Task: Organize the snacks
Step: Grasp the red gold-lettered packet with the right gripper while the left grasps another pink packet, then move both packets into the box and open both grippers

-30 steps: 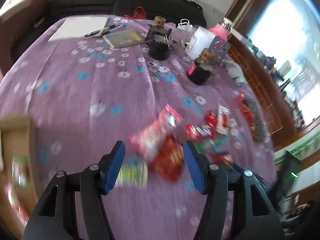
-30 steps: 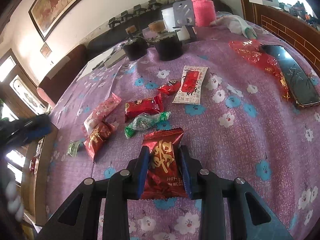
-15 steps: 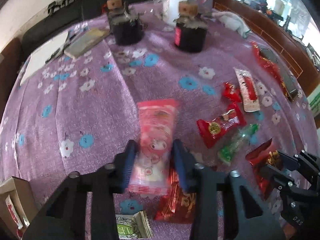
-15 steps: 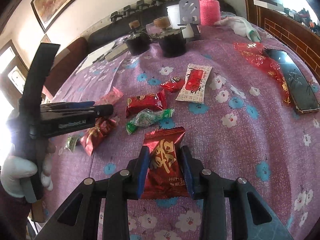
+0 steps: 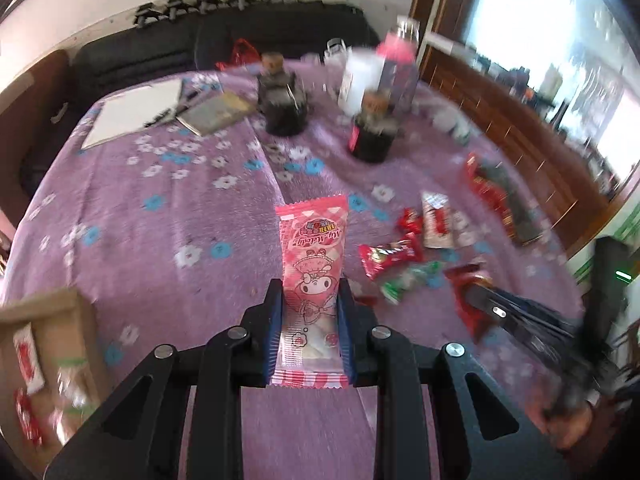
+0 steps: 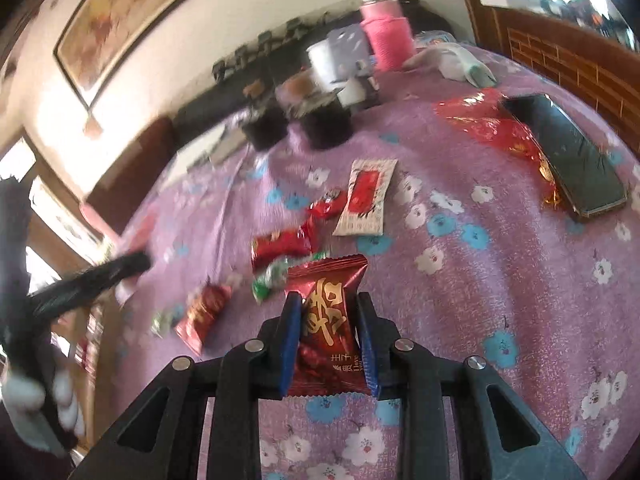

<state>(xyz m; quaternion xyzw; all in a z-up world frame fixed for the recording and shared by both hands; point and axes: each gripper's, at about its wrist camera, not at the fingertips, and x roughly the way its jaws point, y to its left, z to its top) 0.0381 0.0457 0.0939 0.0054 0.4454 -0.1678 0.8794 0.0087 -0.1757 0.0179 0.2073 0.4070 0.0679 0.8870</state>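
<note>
My left gripper (image 5: pixel 310 300) is shut on a pink snack packet (image 5: pixel 313 264) with a cartoon print and holds it above the purple flowered tablecloth (image 5: pixel 160 216). My right gripper (image 6: pixel 328 312) is shut on a dark red snack packet (image 6: pixel 326 320) with gold lettering, also lifted off the cloth. Several loose snacks lie on the table: a red packet (image 6: pixel 280 246), a green one (image 6: pixel 272 278), a small red candy (image 6: pixel 326 208), a white-and-red sachet (image 6: pixel 364 198) and a red pouch (image 6: pixel 202 314). A cardboard box (image 5: pixel 48 356) holding a few snacks sits at the lower left.
Two dark jars (image 5: pixel 282 106) (image 5: pixel 374 134), a white container (image 5: pixel 360 80) and a pink bottle (image 6: pixel 386 30) stand at the back. A notebook and papers (image 5: pixel 136 114) lie at the back left. A black phone (image 6: pixel 564 154) rests on red foil (image 6: pixel 480 120) at the right.
My left gripper closed on the pink packet and lifted it off the cloth, swinging towards the box side. My right gripper kept hold of the dark red packet and rose slightly.
</note>
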